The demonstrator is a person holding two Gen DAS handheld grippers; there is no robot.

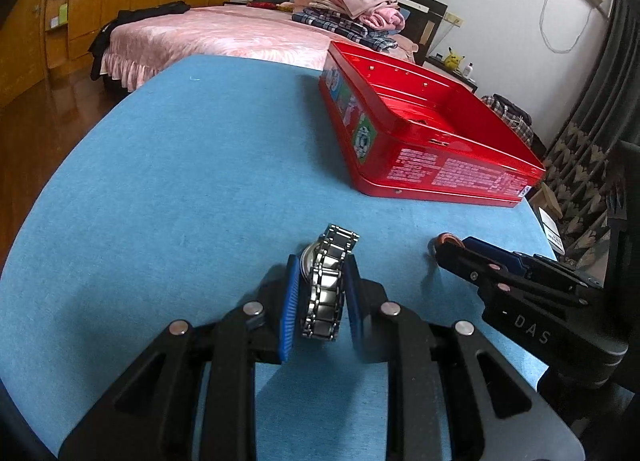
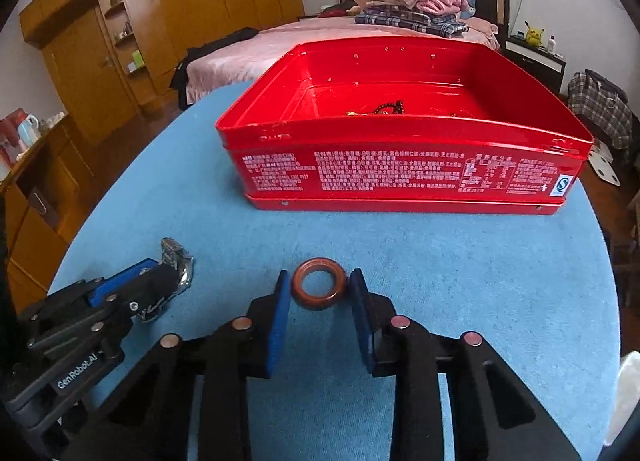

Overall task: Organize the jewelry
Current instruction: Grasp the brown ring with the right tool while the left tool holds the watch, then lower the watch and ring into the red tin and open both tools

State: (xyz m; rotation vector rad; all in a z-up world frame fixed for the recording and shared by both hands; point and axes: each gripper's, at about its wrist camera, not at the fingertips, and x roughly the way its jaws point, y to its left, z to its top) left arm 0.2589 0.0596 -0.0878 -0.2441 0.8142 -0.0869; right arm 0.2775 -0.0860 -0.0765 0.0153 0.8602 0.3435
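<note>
The left gripper (image 1: 322,285) was clamped on a watch (image 1: 326,281), its ribbed blue pads pressing both sides of the polished steel link bracelet. The band stood on edge as a loop between the black fingers, and the round case showed just behind it near the left pad. From the right wrist view only a crumpled silvery bit of that watch (image 2: 176,261) stuck out past the left gripper's (image 2: 166,275) tips.

The right gripper (image 2: 320,281) sat around a ring (image 2: 319,280), a thick, smooth, reddish-brown band lying flat on the desk (image 2: 440,281). Its blue pads met the ring on both sides, so it gripped the ring. In the left wrist view the right gripper (image 1: 448,249) lay just to the right of the left one, and the ring (image 1: 442,241) peeked out at its tip.

The desk was covered in a blue, finely napped cloth with a rounded edge. Ahead of both grippers, well apart from them, stood an open tin (image 2: 400,169), glossy red, rectangular with rounded corners and white print along its near wall. Inside it, close to that wall, lay dark beads (image 2: 390,107) and something gold-coloured, partly hidden by the rim.
</note>
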